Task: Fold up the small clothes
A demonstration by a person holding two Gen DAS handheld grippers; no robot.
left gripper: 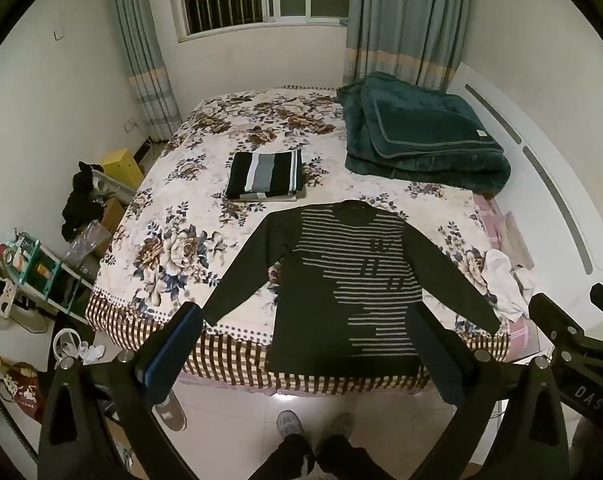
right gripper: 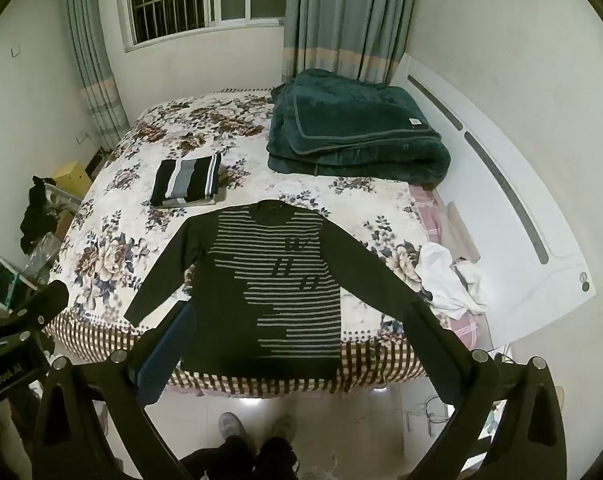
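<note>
sweater (left gripper: 341,280), dark with grey horizontal stripes across the chest and lower right, lies flat and face up on the floral bedspread (left gripper: 173,240) at the near edge of the bed, both sleeves spread out to the sides and its hem hanging just over the checked border. left gripper (left gripper: 305,344) hangs above the floor in front of the bed, its fingers (left gripper: 173,352) spread wide and holding nothing; the sweater's body shows between them, apart from both pads. right gripper (right gripper: 297,344) is likewise held off the bed, fingers (right gripper: 433,344) wide apart and empty, framing the sweater's lower body without touching it. beyond the collar, a folded striped garment (left gripper: 263,176) rests further up the bed, and a folded dark green blanket (left gripper: 421,136) sits near the headboard side. a crumpled white cloth (left gripper: 501,284) lies just beside the right sleeve's cuff.
</note>
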